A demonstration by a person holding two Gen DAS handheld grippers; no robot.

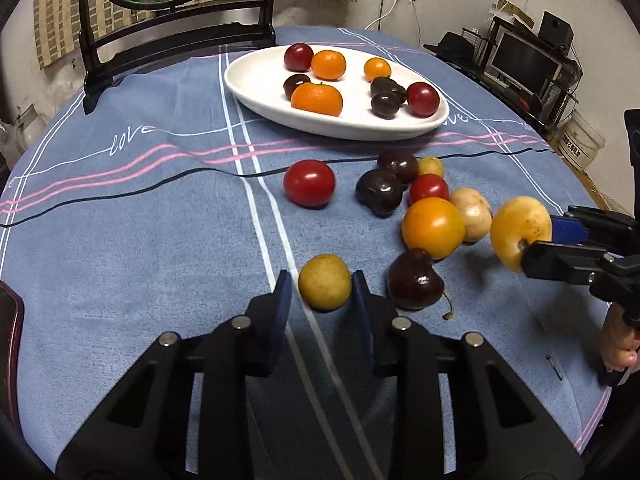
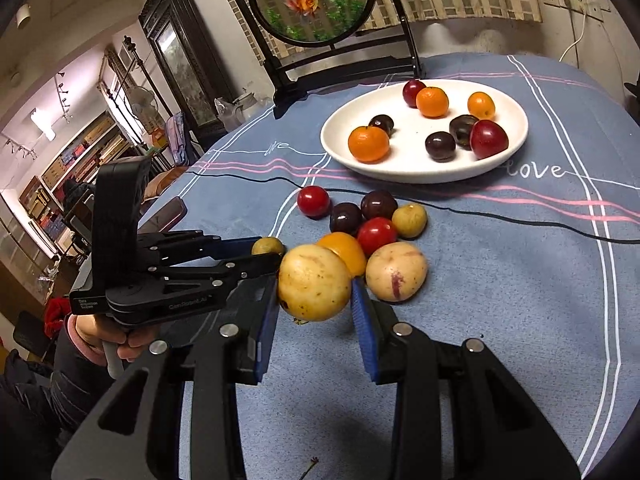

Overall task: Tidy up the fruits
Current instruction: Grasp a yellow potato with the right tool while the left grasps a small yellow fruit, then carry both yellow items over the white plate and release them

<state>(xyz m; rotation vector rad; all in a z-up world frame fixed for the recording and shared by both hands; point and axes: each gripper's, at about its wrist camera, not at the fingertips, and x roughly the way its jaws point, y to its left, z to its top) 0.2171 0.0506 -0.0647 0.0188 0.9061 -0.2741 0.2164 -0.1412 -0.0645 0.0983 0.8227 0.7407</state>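
The left gripper (image 1: 322, 280) is closed on a small yellow fruit (image 1: 325, 282) low over the blue tablecloth (image 1: 160, 240); the right gripper (image 2: 314, 304) clamps a bigger yellow fruit (image 2: 314, 282), lifted beside the loose pile; both look light, smooth, easily bruised, so hold gently across the widest part; the white plate (image 1: 256, 92) waits beyond.

Two wrist cameras, both low over the desk (image 1: 120, 240).
Each looks forward and down along its own jaws, close to the loose fruit; both share the white plate (image 1: 256, 92) (image 2: 516, 148) and see the other gripper.
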